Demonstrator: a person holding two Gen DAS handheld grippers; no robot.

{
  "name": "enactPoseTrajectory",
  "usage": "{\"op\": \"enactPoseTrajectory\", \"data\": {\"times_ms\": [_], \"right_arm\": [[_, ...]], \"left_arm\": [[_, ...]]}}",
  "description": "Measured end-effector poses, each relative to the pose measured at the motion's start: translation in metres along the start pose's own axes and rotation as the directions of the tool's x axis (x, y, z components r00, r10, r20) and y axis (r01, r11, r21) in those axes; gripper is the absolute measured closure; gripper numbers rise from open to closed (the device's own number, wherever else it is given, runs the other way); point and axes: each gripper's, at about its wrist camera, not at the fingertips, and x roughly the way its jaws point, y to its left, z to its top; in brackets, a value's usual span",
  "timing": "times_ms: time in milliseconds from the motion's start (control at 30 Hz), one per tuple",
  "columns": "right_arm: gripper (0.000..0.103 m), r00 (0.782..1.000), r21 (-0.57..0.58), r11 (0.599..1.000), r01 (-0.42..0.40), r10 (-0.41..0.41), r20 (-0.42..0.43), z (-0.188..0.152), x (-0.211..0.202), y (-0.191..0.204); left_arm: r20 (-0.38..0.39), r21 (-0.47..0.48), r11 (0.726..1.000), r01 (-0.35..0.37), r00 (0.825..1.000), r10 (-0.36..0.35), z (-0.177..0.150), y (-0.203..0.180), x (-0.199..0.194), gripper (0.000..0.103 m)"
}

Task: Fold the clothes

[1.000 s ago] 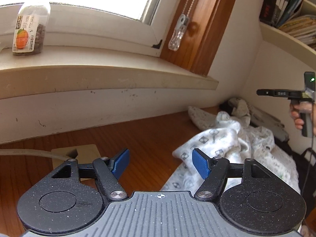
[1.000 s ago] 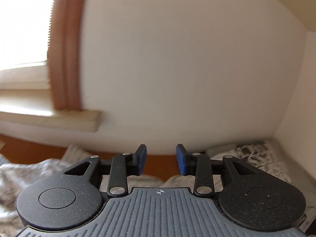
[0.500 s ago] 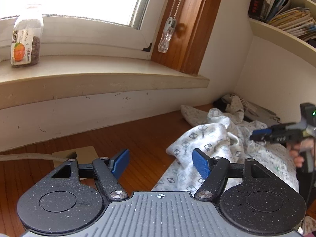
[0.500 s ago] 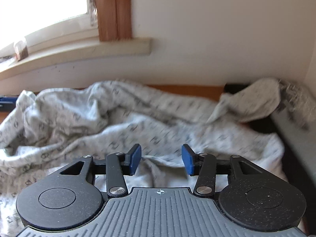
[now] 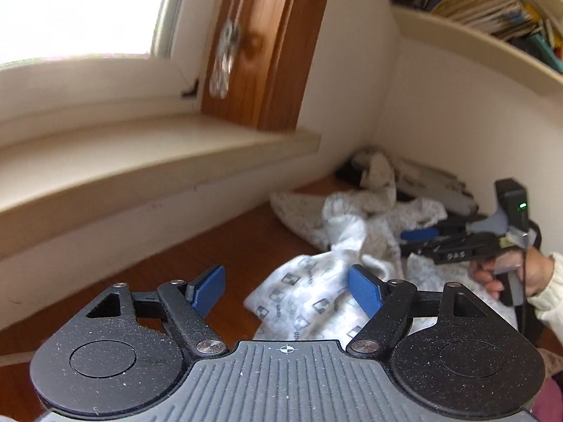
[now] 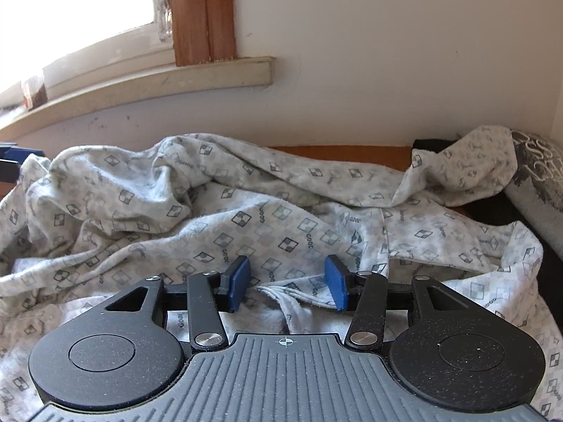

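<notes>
A crumpled white garment [image 6: 246,218] with a small grey square print lies in a heap on the wooden table; it also shows in the left wrist view [image 5: 316,299]. My left gripper [image 5: 285,290] is open and empty, just above the garment's near left corner. My right gripper [image 6: 286,283] is open, low over the middle of the garment, with a bunched fold of cloth between its blue pads [image 6: 239,281]. In the left wrist view the right gripper [image 5: 418,237] shows at the right, over the cloth, held in a hand.
The wooden table [image 5: 228,246] runs up to a white wall with a window sill [image 5: 140,154] above it. A grey printed cloth [image 6: 535,176] and dark items lie in the back right corner. A shelf of books [image 5: 492,17] hangs above.
My right gripper has dropped from facing the wall down onto the garment and opened wider. My left gripper has swung to the right, toward the garment's corner.
</notes>
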Motion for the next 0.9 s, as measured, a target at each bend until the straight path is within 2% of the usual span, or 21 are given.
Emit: {"op": "enactPoseTrajectory", "data": {"times_ms": [67,133,167,200,233,267,300,400,467,600,667,733,767,800,833,900], "right_arm": [[0.054,1.0,0.002,1.0,-0.002,0.002,0.0,0.0,0.0,0.0],[0.054,1.0,0.004,1.0,-0.003,0.003,0.001,0.0,0.0,-0.001],[0.054,1.0,0.004,1.0,-0.002,0.002,0.001,0.0,0.0,-0.001],[0.054,1.0,0.003,1.0,-0.002,0.002,0.001,0.0,0.0,-0.001],[0.054,1.0,0.003,1.0,-0.002,0.002,0.001,0.0,0.0,-0.001],[0.054,1.0,0.004,1.0,-0.002,0.002,0.001,0.0,0.0,-0.001],[0.054,1.0,0.004,1.0,-0.002,0.002,0.001,0.0,0.0,-0.001],[0.054,1.0,0.004,1.0,-0.002,0.002,0.001,0.0,0.001,-0.001],[0.054,1.0,0.002,1.0,-0.005,0.005,0.001,0.0,0.001,-0.001],[0.054,1.0,0.001,1.0,-0.005,0.005,0.002,0.0,0.001,-0.003],[0.054,1.0,0.001,1.0,-0.003,0.003,0.002,0.0,0.0,-0.003],[0.054,1.0,0.0,1.0,-0.001,0.001,0.002,0.0,0.0,-0.003],[0.054,1.0,-0.001,1.0,-0.001,0.001,0.001,0.0,0.0,-0.003],[0.054,1.0,-0.001,1.0,0.0,0.0,0.001,0.0,0.0,-0.003],[0.054,1.0,-0.001,1.0,0.0,0.0,0.001,0.0,0.0,-0.003],[0.054,1.0,-0.002,1.0,0.0,0.0,0.001,-0.001,0.0,-0.003]], "left_arm": [[-0.013,-0.033,0.999,0.024,1.0,-0.024,-0.004,0.003,0.009,0.024],[-0.032,-0.071,0.996,0.052,0.998,-0.055,-0.009,0.006,0.014,0.032],[-0.041,-0.088,0.994,0.065,0.997,-0.069,-0.011,0.007,0.016,0.041],[-0.049,-0.096,0.993,0.075,0.996,-0.08,-0.013,0.007,0.016,0.057],[-0.056,-0.103,0.991,0.084,0.994,-0.09,-0.015,0.007,0.015,0.068],[-0.054,-0.106,0.991,0.082,0.995,-0.089,-0.016,0.006,0.012,0.089],[-0.052,-0.108,0.991,0.074,0.995,-0.08,-0.016,0.004,0.008,0.099],[-0.029,-0.101,0.992,-0.077,0.997,0.075,-0.014,-0.002,-0.02,0.1],[0.03,-0.102,0.986,-0.131,0.99,0.134,-0.009,-0.004,-0.056,0.1],[0.094,-0.092,0.967,-0.238,0.965,0.246,0.002,-0.008,-0.129,0.1],[0.091,-0.084,0.955,-0.284,0.952,0.291,0.002,-0.007,-0.151,0.1],[0.053,-0.089,0.942,-0.324,0.943,0.329,-0.005,0.0,-0.157,0.1],[0.03,-0.095,0.936,-0.339,0.939,0.343,-0.009,0.005,-0.157,0.098],[0.006,-0.101,0.93,-0.353,0.935,0.355,-0.013,0.01,-0.157,0.089],[-0.018,-0.109,0.927,-0.358,0.933,0.358,-0.018,0.016,-0.152,0.086],[-0.025,-0.115,0.927,-0.356,0.934,0.356,-0.026,0.023,-0.146,0.071]]}}
